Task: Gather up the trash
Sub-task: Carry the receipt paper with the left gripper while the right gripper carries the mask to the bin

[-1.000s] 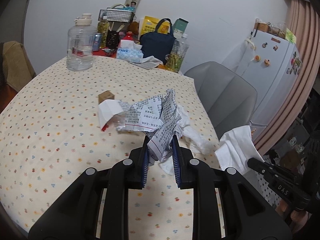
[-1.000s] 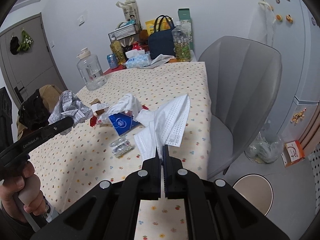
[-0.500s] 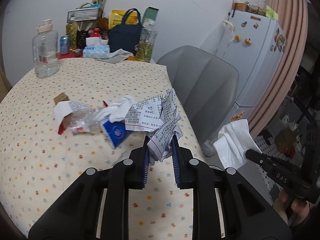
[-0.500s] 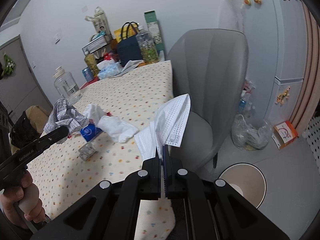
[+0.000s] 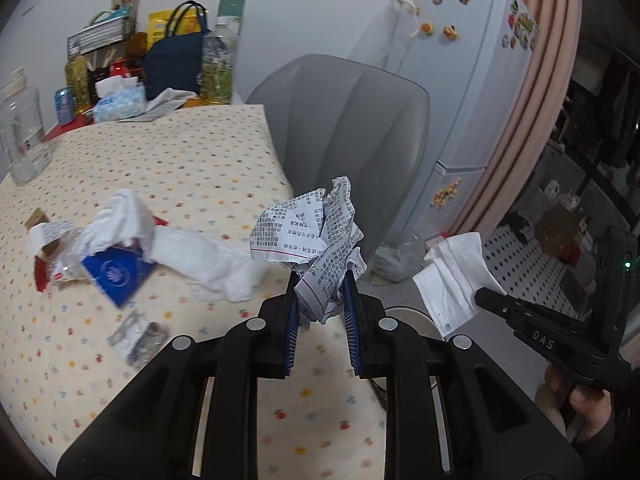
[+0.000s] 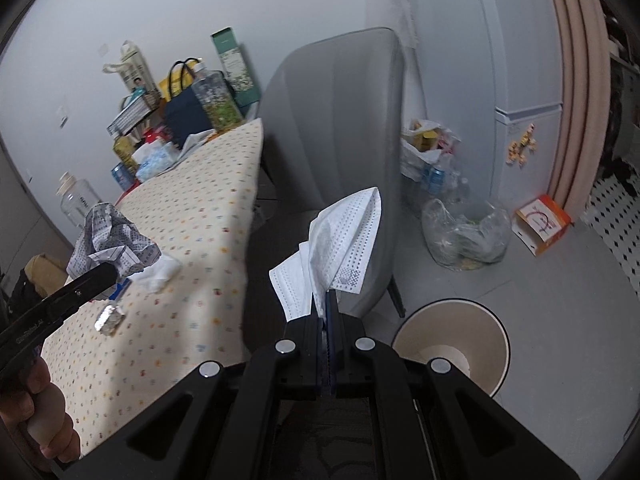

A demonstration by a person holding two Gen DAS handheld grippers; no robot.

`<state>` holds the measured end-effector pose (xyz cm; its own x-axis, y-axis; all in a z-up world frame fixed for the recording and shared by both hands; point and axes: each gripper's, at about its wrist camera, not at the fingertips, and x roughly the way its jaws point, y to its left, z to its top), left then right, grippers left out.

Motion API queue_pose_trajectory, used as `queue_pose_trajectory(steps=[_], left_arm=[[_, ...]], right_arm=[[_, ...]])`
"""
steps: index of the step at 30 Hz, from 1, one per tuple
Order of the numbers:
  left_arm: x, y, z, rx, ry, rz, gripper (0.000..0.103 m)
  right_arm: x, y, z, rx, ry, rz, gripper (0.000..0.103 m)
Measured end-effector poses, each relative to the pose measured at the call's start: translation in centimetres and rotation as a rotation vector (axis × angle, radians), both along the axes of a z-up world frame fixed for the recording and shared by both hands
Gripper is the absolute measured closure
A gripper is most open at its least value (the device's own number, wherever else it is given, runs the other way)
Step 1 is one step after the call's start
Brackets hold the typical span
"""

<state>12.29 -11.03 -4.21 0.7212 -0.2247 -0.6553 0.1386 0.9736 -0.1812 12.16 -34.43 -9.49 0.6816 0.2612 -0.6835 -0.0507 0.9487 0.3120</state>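
My left gripper [image 5: 320, 300] is shut on a crumpled printed paper [image 5: 316, 232], held above the table's right edge. In the right wrist view the same paper [image 6: 108, 240] shows at the left, in that gripper's tip. My right gripper [image 6: 327, 300] is shut on a white face mask [image 6: 340, 252], held over the floor beside the grey chair [image 6: 340, 140]. The mask [image 5: 452, 276] also appears at the right of the left wrist view. A beige round bin [image 6: 452, 344] stands on the floor just right of the right gripper. More trash lies on the table: white tissue [image 5: 200, 256], a blue packet [image 5: 116, 276], a foil blister pack [image 5: 138, 336].
The dotted tablecloth [image 5: 160, 168] carries a clear jug [image 5: 22, 136], a tissue box [image 5: 118, 100], a navy bag [image 5: 176, 60] and bottles at the back. A clear plastic bag [image 6: 464, 232] and an orange box [image 6: 542, 224] sit on the floor by the white fridge [image 5: 472, 80].
Both grippers have swung right, off the table toward the chair and floor, each keeping its piece of trash. The bin has come closer in the right wrist view.
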Motion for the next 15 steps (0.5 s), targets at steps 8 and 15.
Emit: queue_pose_trajectory(steps=[8,15], left_arm=[[2.9,-4.9,-1.9,0.021,0.056,-0.078,0.083],[5.3,-9.2,-3.8,0.038,0.111,-0.146,0.083]], right_arm=[[1.0,-4.7,-3.4,0.019,0.059,-0.096,0.100],[2.4,-8.1,-7.2,0.041,0.131,-0.160,0.100]])
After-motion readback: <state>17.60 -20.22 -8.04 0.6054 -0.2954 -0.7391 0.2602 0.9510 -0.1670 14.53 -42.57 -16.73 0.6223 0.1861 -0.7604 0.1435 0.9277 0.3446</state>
